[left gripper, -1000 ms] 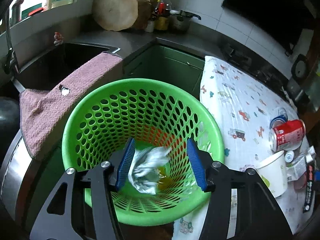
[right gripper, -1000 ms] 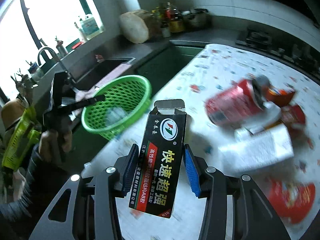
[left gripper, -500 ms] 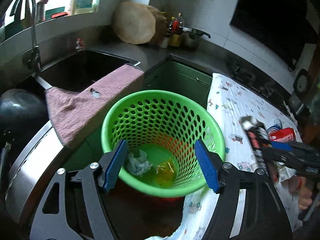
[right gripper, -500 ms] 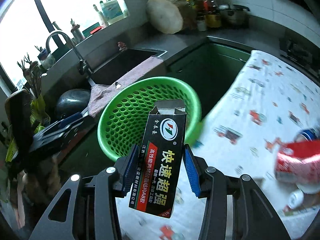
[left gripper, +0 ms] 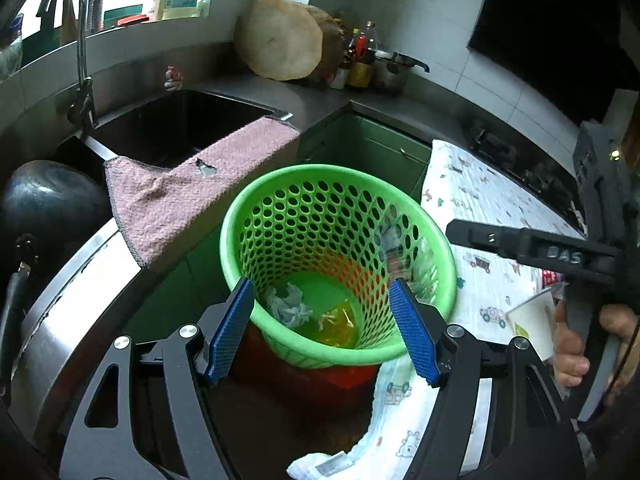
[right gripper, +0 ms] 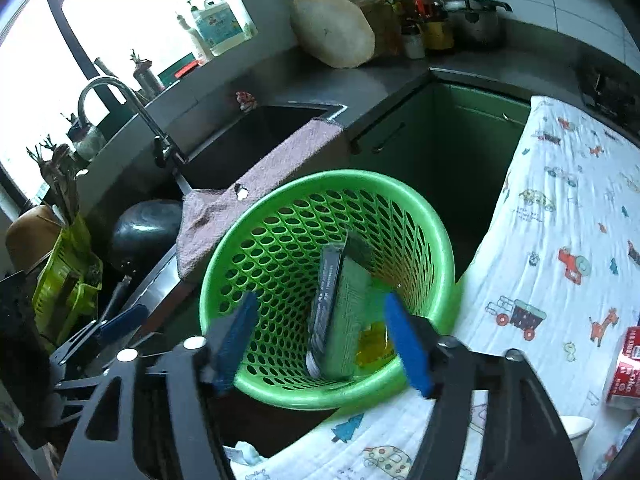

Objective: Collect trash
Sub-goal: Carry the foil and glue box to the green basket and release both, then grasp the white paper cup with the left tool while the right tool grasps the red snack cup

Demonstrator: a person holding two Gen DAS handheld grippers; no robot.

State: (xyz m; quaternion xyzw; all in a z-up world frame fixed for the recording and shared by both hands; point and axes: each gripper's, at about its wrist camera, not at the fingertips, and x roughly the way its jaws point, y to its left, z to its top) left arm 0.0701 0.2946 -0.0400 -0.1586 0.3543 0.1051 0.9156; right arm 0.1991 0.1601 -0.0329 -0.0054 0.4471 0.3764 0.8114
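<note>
A green perforated basket (left gripper: 340,184) (right gripper: 328,184) stands beside the patterned table cloth. Inside lie a crumpled white wrapper (left gripper: 288,306) and a yellow wrapper (left gripper: 338,322) (right gripper: 372,346). The black carton (right gripper: 338,308) is loose inside the basket, blurred, leaning against the wall. My right gripper (right gripper: 324,342) is open and empty just above the basket's near rim; it also shows in the left wrist view (left gripper: 532,246) at the right. My left gripper (left gripper: 322,330) is open and empty, held back from the basket's near side.
A pink towel (left gripper: 200,188) hangs over the sink edge (left gripper: 256,106) left of the basket. The table cloth (right gripper: 560,208) carries a red can (right gripper: 624,368) and a white paper cup (left gripper: 532,324) at the right. A dark pot (left gripper: 44,200) sits left.
My right gripper has moved over the basket, opened and let go of the black carton, which now drops inside. My left gripper has drawn further back from the basket.
</note>
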